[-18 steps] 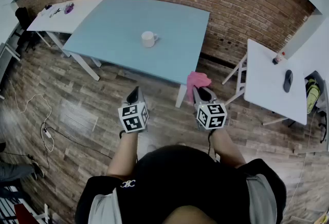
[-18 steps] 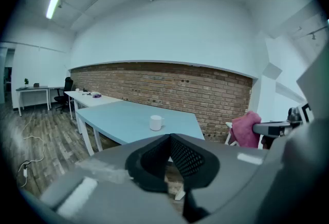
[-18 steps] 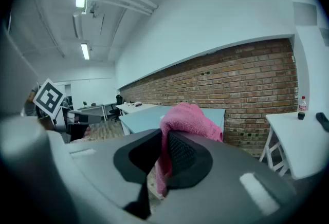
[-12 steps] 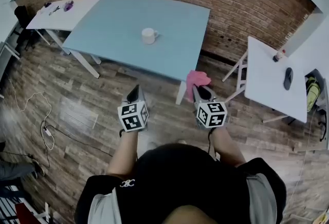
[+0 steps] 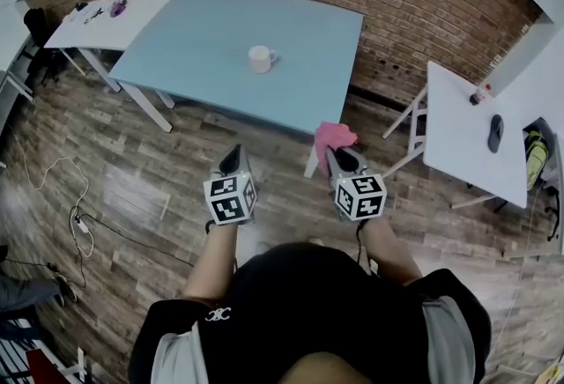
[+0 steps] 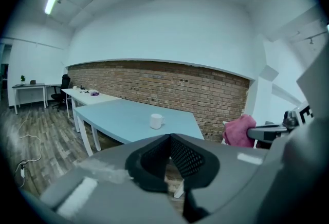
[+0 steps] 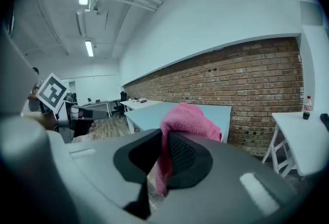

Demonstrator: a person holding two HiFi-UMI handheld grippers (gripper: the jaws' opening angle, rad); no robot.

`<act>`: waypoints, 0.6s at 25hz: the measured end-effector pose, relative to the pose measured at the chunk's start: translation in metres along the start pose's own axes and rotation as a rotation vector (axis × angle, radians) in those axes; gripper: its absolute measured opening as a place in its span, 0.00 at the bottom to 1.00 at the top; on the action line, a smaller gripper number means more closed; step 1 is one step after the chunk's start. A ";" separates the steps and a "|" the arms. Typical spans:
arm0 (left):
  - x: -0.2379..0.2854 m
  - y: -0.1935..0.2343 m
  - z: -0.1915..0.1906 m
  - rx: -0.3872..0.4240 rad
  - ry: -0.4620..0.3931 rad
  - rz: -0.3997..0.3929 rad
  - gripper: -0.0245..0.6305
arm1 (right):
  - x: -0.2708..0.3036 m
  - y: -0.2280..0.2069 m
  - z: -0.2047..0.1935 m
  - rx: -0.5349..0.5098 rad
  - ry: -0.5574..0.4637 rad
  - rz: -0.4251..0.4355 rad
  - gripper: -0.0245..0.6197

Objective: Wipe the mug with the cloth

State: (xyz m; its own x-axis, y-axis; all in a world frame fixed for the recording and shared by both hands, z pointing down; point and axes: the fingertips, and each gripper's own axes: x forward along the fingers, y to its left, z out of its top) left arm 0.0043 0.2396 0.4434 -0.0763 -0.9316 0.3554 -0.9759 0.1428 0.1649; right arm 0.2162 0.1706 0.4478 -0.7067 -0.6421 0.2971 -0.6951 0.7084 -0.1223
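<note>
My left gripper: jaws together, nothing between | my right gripper: clamped on pink cloth | mug: upright mid blue table, well ahead, inside unseen | wood floor before table's near edge.

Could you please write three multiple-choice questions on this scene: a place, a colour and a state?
1. Where does the mug stand?
A. on the blue table
B. on the floor
C. on the white side table

2. What colour is the cloth?
A. green
B. pink
C. grey

3. How do the left gripper's jaws stand?
A. wide apart
B. closed on the mug
C. closed together, nothing between them

Key:
1 A: the mug sits on the blue table.
2 B: pink folds bulge from the right gripper's jaws.
3 C: the left gripper view shows its pads meeting, empty.
</note>
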 end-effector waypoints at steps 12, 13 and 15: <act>-0.006 0.057 -0.004 -0.006 0.005 -0.016 0.05 | 0.028 0.044 -0.006 -0.003 0.019 -0.018 0.10; -0.006 0.063 -0.008 -0.009 0.009 -0.018 0.05 | 0.029 0.048 -0.009 -0.004 0.024 -0.019 0.10; -0.007 0.075 -0.015 -0.023 0.015 -0.018 0.05 | 0.032 0.055 -0.016 -0.007 0.036 -0.022 0.10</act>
State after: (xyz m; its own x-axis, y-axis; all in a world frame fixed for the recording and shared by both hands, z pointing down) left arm -0.0653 0.2620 0.4673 -0.0552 -0.9290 0.3658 -0.9721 0.1337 0.1929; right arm 0.1574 0.1938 0.4660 -0.6863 -0.6464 0.3335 -0.7091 0.6967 -0.1086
